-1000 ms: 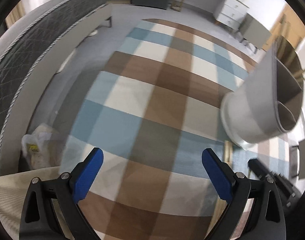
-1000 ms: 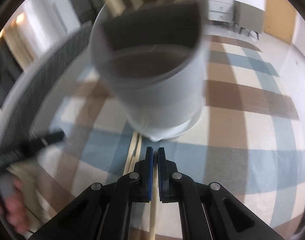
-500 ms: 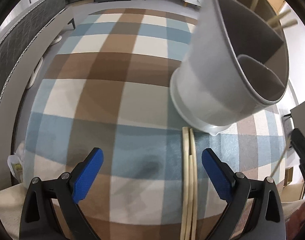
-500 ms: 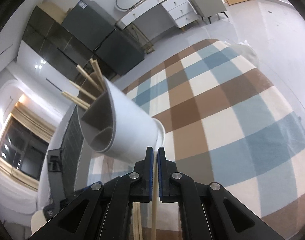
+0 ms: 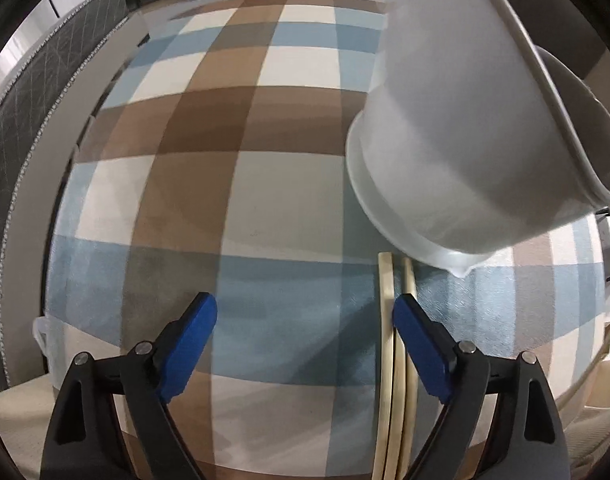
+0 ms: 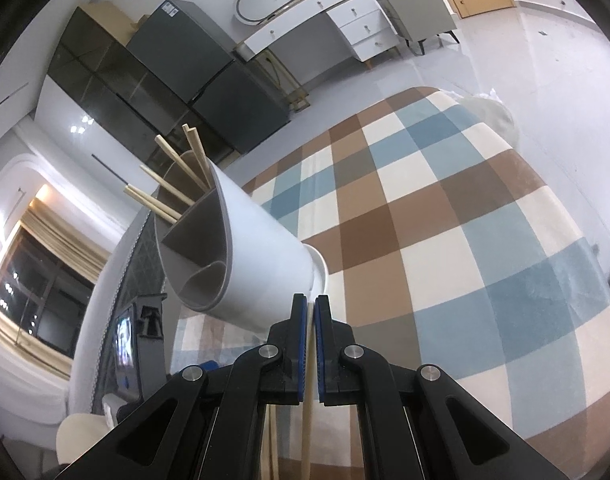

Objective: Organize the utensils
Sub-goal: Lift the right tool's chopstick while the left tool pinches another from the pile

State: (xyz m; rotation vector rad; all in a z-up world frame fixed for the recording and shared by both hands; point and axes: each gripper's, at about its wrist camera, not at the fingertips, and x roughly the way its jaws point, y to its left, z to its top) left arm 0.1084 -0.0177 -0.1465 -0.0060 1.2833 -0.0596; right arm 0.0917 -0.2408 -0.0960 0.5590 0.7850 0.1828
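Note:
A white utensil holder (image 5: 465, 140) with grey inner dividers stands on the checked rug, at the upper right of the left wrist view. It also shows in the right wrist view (image 6: 257, 256), with several wooden chopsticks (image 6: 173, 184) sticking out of its far compartment. Two pale chopsticks (image 5: 389, 344) lie on the rug just inside the right finger of my open, empty left gripper (image 5: 305, 320). My right gripper (image 6: 311, 312) is shut on a single wooden chopstick (image 6: 307, 420), held just in front of the holder's base.
The blue, brown and cream checked rug (image 5: 241, 184) covers the floor. A grey mattress edge (image 5: 33, 92) runs along the left. Dark cabinets (image 6: 177, 68), a white dresser (image 6: 337, 20) and a white bag (image 6: 497, 116) stand beyond the rug.
My left gripper has moved toward the holder and the two chopsticks on the rug, which now lie against its right finger. My right gripper has tilted up, still shut on its chopstick.

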